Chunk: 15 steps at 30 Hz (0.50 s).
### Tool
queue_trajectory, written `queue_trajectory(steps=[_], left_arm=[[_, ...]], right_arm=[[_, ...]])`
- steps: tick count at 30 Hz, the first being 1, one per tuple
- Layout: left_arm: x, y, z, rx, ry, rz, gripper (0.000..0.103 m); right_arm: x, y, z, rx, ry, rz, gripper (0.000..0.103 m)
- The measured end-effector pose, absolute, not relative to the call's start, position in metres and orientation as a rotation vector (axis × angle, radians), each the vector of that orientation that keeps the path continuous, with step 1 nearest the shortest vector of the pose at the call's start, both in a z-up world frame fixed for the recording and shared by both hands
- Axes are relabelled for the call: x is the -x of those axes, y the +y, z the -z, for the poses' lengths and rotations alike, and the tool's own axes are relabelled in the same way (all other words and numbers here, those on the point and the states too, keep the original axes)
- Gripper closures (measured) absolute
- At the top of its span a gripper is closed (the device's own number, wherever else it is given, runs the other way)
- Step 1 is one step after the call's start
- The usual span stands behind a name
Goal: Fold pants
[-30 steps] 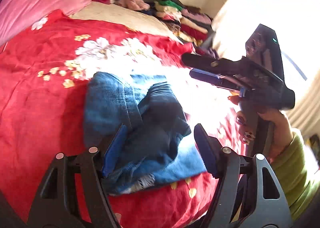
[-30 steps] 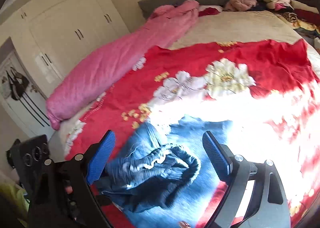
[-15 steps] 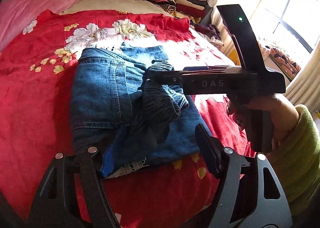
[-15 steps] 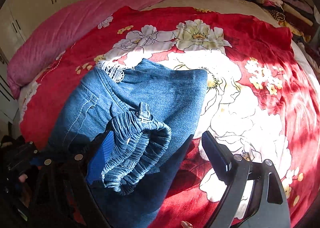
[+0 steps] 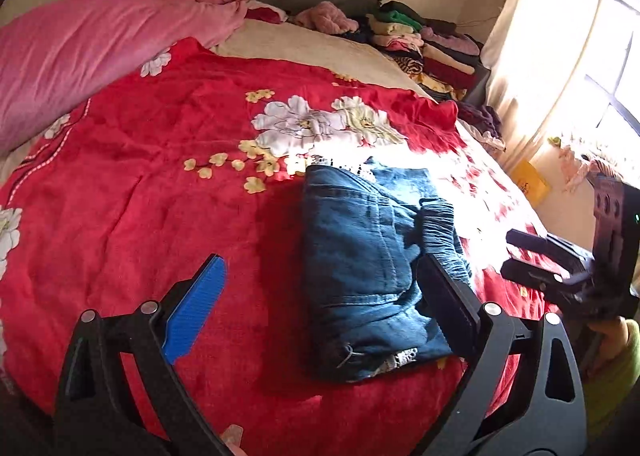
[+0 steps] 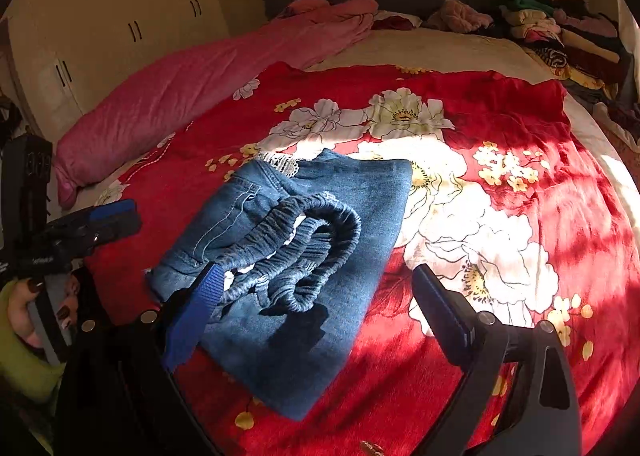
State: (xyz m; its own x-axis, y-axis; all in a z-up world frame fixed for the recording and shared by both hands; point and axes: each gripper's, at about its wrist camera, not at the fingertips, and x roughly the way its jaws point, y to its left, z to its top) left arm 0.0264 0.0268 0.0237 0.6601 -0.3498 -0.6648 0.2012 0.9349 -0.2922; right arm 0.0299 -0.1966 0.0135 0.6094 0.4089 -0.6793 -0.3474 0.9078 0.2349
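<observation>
Both grippers, left gripper (image 5: 320, 320) and right gripper (image 6: 316, 320), just spread fingers wide, holding nothing. Risk: jeans (image 6: 304, 256) elastic waistband (image 6: 312, 244) sits bunched at frame centre, fold probably springs apart.

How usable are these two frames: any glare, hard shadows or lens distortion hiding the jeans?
Left wrist view: window glare blows out the blanket beside the jeans; fisheye bends the bed. Right wrist view: sunlight whitens the blanket's flowers, a hard shadow falls under the elastic waistband; the denim stays legible.
</observation>
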Motion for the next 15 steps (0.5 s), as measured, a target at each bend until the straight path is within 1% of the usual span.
queue_trajectory(steps=[5,11,15], left_arm=[[-0.043,0.027,-0.020,0.193,0.818,0.314,0.014],[-0.078,0.009,-0.001,0.159,0.890,0.365,0.014],[-0.103,-0.002,0.021,0.130,0.962,0.414,0.015]], right_arm=[[-0.018,-0.171,-0.005,-0.060,0.833,-0.542,0.009],[-0.023,-0.146,0.009,-0.062,0.910,-0.584,0.009],[-0.039,-0.141,0.015,-0.166,0.945,-0.589,0.009]])
